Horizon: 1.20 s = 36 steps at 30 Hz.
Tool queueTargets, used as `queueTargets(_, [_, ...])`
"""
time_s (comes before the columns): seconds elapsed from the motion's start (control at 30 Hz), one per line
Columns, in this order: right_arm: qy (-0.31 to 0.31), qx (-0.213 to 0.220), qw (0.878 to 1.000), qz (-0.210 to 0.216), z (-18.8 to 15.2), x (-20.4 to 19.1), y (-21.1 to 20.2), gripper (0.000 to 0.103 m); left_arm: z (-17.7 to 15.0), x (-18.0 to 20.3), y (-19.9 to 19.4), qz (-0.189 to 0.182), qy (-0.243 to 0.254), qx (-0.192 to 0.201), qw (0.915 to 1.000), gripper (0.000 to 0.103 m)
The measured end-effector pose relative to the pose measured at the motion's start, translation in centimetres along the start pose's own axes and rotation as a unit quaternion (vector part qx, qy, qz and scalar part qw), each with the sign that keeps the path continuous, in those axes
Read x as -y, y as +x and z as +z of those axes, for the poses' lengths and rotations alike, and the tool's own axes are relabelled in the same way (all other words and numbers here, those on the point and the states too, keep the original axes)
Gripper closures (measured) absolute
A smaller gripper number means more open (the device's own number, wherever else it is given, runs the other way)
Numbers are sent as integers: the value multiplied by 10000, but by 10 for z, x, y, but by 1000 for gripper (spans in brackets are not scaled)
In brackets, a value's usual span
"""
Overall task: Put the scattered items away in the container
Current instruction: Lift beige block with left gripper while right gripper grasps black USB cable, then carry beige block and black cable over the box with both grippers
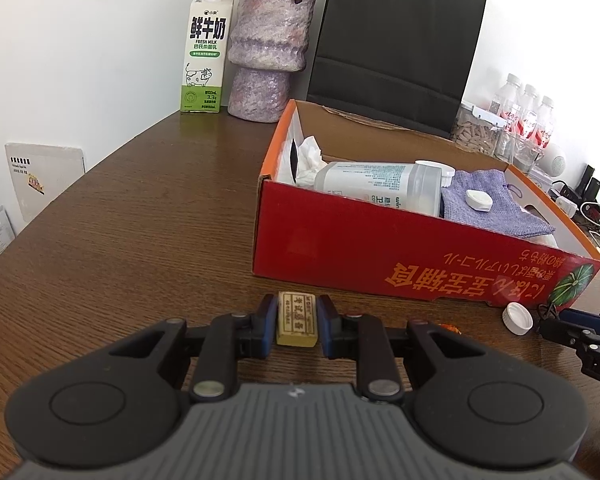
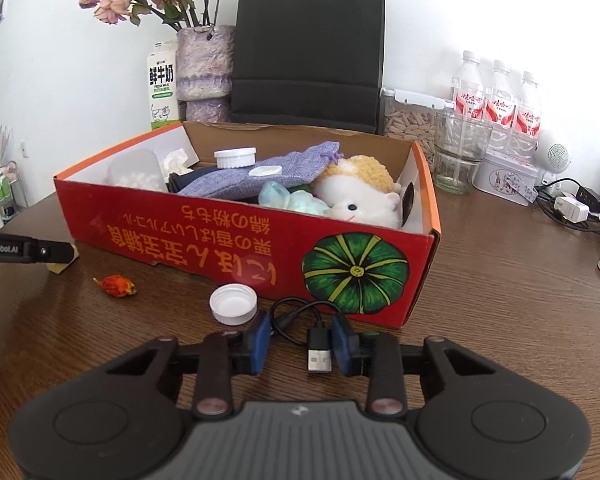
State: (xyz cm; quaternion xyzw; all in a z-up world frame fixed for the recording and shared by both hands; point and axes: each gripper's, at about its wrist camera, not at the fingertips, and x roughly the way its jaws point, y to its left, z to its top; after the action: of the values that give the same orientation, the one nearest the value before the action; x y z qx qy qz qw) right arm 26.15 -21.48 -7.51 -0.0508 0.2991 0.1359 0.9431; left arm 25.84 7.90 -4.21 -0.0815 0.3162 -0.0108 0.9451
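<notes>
Right wrist view shows the red cardboard box (image 2: 236,240) at frame centre already holding a plush toy (image 2: 360,196), a purple cloth pouch (image 2: 260,176) and a bottle. Left on the worktop (image 2: 500,300) below it are a white cap (image 2: 233,303), a dried orange flower (image 2: 116,286) and a USB cable (image 2: 320,344), which lies between the parted right tongs (image 2: 302,344). Low in the left wrist view, the left tongs (image 1: 298,320) are clamped on an eraser (image 1: 297,319).

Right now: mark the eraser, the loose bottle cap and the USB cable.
eraser (image 1: 297,319), left wrist view, top label face.
bottle cap (image 2: 233,303), right wrist view, open inside.
USB cable (image 2: 320,356), right wrist view, metal plug.

Eraser (image 2: 62,266) mostly behind left gripper (image 2: 66,254)
</notes>
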Motion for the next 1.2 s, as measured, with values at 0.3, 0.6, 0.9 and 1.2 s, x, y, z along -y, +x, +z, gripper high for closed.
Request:
queueTargets(0.3, [-27, 66, 9999, 103, -3, -1, -8, 91, -2, 2, 0, 7, 35, 6, 10000, 81])
queueTargets(0.6, [34, 238, 9995, 195, -5, 1, -20, 93, -4, 3, -3, 1, 63, 35, 10000, 81])
queueTargets(0.9, [113, 413, 9987, 269, -5, 6, -30, 98, -4, 2, -3, 1, 64, 37, 10000, 81])
queueTargets(1.2, [156, 641, 9971, 368, -6, 7, -42, 99, -4, 4, -8, -47, 85, 104, 9999, 81])
